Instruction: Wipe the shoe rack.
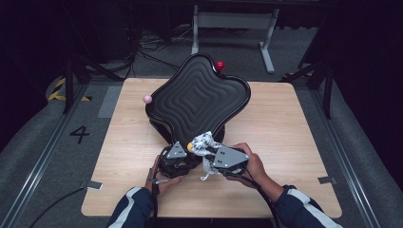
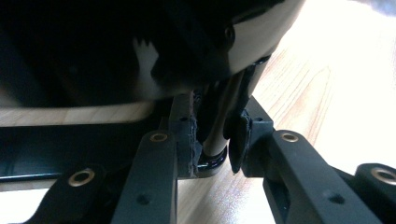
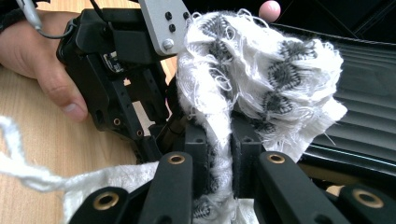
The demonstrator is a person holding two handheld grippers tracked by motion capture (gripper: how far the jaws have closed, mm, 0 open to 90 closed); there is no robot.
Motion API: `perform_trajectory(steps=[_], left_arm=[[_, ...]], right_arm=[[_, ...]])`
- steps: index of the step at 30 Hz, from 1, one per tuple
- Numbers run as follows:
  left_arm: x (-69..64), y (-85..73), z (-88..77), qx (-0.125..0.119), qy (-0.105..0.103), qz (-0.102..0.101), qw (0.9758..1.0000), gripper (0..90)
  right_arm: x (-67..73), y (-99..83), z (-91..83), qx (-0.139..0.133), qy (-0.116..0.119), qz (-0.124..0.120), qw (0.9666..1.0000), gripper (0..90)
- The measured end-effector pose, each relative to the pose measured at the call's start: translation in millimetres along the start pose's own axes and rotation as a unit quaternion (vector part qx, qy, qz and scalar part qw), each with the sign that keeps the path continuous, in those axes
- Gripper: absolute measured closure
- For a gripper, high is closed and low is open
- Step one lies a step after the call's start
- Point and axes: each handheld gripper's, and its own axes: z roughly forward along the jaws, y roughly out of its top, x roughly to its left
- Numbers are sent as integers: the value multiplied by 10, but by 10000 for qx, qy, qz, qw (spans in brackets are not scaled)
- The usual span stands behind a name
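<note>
A black four-lobed seat (image 1: 197, 97) with wavy quilted padding lies tilted on the wooden table (image 1: 285, 133). My left gripper (image 1: 175, 160) is at the seat's near corner. In the left gripper view its jaws (image 2: 212, 140) are shut on a thin rod (image 2: 219, 126) at the seat's glossy lower edge (image 2: 205, 56). My right gripper (image 1: 216, 156) is just to the right of it, shut on a frayed white and grey cloth (image 1: 204, 141). The cloth (image 3: 261, 70) bunches above the right gripper (image 3: 218, 144) and rests against the left gripper's body (image 3: 116, 56).
A pink ball (image 1: 148, 99) sticks out at the seat's left lobe and a red ball (image 1: 219, 65) at its far lobe. A small orange knob (image 1: 190, 147) sits between the grippers. A loose thread of the cloth (image 3: 28, 172) trails onto the table. Bare wood lies left and right.
</note>
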Motion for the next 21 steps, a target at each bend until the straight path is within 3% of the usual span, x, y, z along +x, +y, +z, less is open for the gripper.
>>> perform_trajectory(steps=[4,12,21], left_arm=[[0,1,-1,0,3,-16,10000,722],[3,2,-3,15,-12,-16,10000,722],[5,2,-4,16,-22,-15,10000,722]], right_arm=[[-63,-33,-15,-71,51,143,9999,812],[-358,-161,-139,-110,-425,520,9977,812],[-829,-344,-351,-198,-1173,1088,9869,813]])
